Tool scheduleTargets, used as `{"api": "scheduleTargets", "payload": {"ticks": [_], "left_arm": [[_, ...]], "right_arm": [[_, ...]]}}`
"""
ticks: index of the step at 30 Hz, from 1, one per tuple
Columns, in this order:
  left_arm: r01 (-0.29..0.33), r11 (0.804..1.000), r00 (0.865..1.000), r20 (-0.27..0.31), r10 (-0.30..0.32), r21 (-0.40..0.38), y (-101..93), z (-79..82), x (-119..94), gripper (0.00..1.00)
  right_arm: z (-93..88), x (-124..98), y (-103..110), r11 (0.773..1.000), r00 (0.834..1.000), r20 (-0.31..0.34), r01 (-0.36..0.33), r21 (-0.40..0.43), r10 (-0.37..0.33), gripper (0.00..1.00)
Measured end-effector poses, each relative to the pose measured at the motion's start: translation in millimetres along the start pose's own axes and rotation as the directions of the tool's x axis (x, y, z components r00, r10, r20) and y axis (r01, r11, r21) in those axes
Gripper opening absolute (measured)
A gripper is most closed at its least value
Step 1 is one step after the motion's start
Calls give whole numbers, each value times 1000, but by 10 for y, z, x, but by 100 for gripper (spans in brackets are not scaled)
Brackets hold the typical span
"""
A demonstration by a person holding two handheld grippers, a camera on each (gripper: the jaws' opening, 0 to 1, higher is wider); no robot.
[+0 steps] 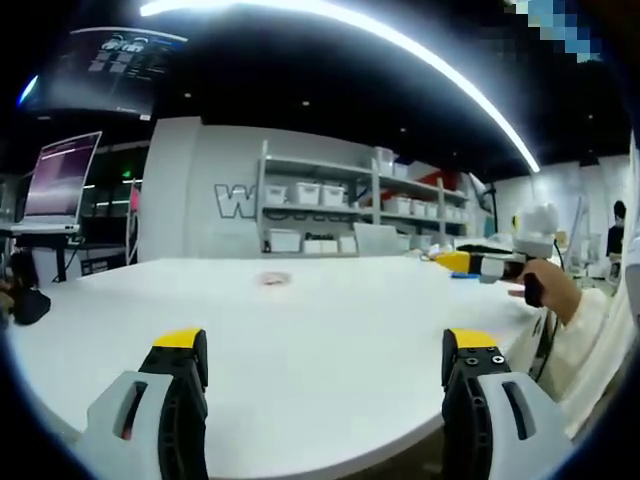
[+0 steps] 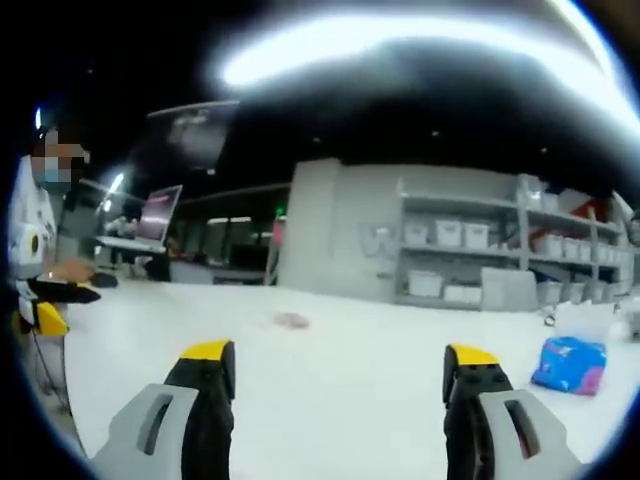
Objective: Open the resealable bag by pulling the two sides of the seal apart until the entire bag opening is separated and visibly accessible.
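Note:
A blue and pink bag (image 2: pixel 570 365) lies flat on the white table (image 2: pixel 350 400) at the right of the right gripper view, well ahead of the right jaw. A small pinkish item (image 1: pixel 272 279) (image 2: pixel 292 320) rests mid-table; I cannot tell what it is. My left gripper (image 1: pixel 325 345) stands open over the near table edge with nothing between its jaws. My right gripper (image 2: pixel 338 352) is also open and empty above the table. In the left gripper view the right gripper (image 1: pixel 492 265) shows at the far right, held by a hand (image 1: pixel 550 290).
Shelves with white bins (image 1: pixel 330 195) line the wall behind the white table (image 1: pixel 320 400). A lit screen (image 1: pixel 62 180) and a dark object (image 1: pixel 25 305) stand at the left. A person in a white sleeve (image 2: pixel 25 230) is at the left of the right gripper view.

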State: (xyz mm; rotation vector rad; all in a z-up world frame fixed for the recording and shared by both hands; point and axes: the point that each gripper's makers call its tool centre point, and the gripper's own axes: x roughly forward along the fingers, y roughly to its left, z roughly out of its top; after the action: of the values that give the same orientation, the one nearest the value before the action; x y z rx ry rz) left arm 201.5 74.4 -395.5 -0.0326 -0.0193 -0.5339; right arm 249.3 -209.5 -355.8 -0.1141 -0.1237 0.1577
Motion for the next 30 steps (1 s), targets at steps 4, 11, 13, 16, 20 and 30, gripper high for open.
{"api": "scheduleTargets", "payload": {"ticks": [4, 11, 13, 16, 20, 30], "left_arm": [[0, 1000, 1000, 3, 0, 3, -4, 14, 7, 96], [-7, 1000, 1000, 14, 7, 0, 13, 34, 17, 96], [-6, 1000, 1000, 17, 6, -6, 13, 36, 25, 95], [-5, 1000, 1000, 13, 5, -5, 9, 26, 38, 95], [-5, 1000, 1000, 17, 5, -4, 2, 39, 45, 95], [-3, 1000, 1000, 23, 3, 1, -13, 68, 101, 95]], "right_arm": [[-33, -81, -55, 1000, 1000, -7, 19, -1, -19, 87], [-9, -186, -116, 999, 999, -4, 54, -1, -54, 87], [-2, -196, -109, 998, 998, -1, 56, -3, -56, 86], [-12, -192, -90, 999, 999, -5, 52, -7, -52, 86], [-49, -187, -89, 998, 998, -19, 53, -18, -53, 86], [17, -270, -95, 996, 997, 2, 79, -29, -79, 86]]}}
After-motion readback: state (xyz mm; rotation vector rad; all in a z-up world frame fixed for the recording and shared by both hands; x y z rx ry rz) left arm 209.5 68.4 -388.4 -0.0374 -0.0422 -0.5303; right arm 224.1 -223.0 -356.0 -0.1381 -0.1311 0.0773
